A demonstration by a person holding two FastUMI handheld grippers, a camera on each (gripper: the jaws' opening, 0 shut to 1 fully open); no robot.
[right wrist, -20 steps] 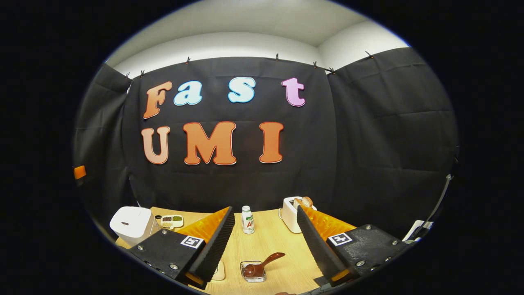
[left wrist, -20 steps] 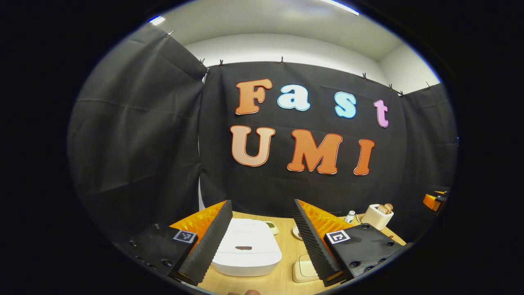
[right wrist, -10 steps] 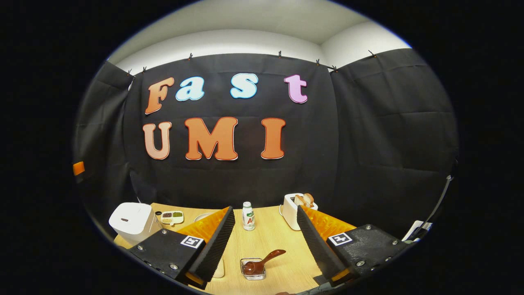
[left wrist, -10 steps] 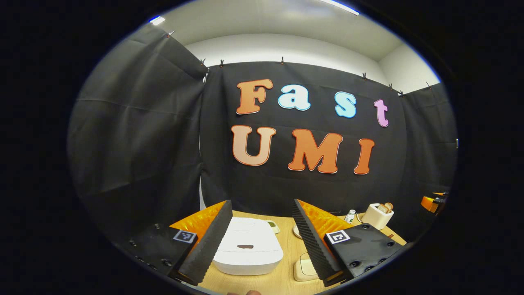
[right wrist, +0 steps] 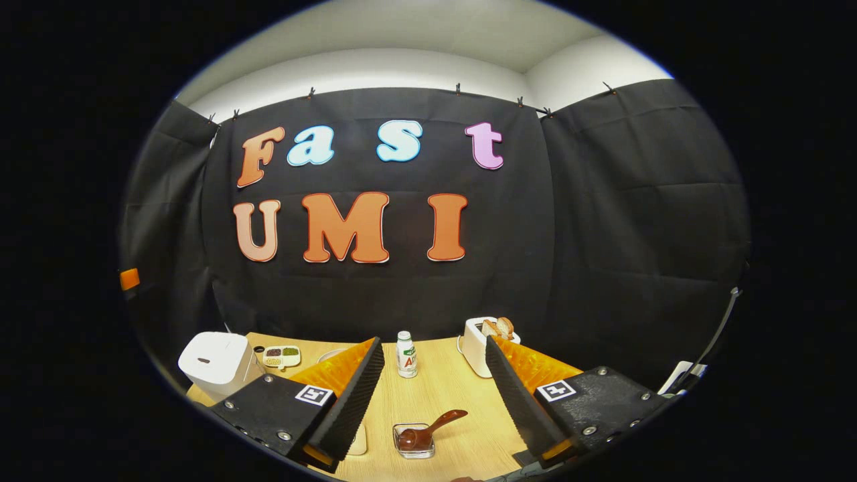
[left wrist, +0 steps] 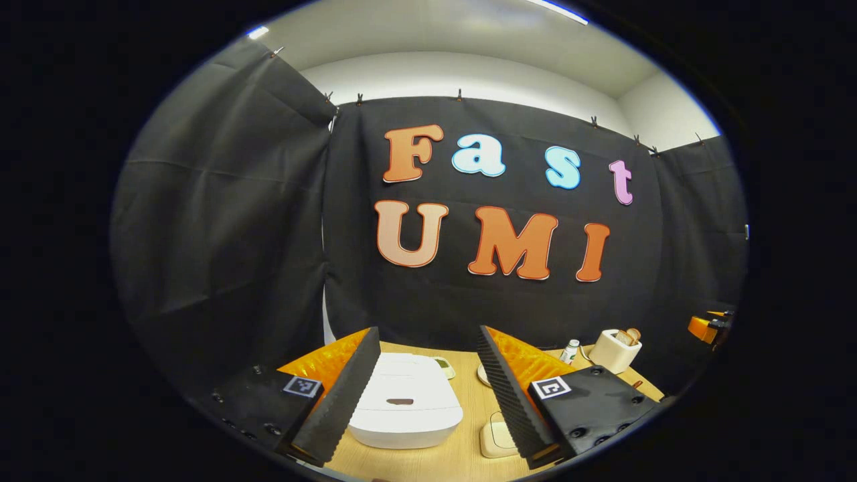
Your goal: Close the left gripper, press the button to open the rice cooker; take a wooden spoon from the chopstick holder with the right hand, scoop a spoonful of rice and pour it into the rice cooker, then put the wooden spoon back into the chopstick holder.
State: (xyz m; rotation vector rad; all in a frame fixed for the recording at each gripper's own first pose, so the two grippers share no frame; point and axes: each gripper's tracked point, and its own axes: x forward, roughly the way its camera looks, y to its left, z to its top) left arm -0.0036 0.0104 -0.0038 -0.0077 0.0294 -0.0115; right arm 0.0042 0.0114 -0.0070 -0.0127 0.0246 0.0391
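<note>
A white rice cooker (left wrist: 404,408) with its lid down sits on the wooden table, straight ahead between the fingers of my left gripper (left wrist: 422,391), which is open and empty above it. The cooker (right wrist: 213,365) also appears at the far left in the right gripper view. My right gripper (right wrist: 432,398) is open and empty, held above the table. Ahead of it, a brown wooden spoon (right wrist: 428,428) rests with its bowl in a small clear square dish (right wrist: 414,443).
A small bottle (right wrist: 406,354) and a white toaster with bread (right wrist: 481,345) stand at the back of the table. A divided dish of grains (right wrist: 281,355) lies beside the cooker. A cream square piece (left wrist: 494,438) and a round dish (left wrist: 485,376) lie right of the cooker.
Both views have shifted slightly; the cooker sits a little lower and closer between the left fingers. Both grippers stay open.
</note>
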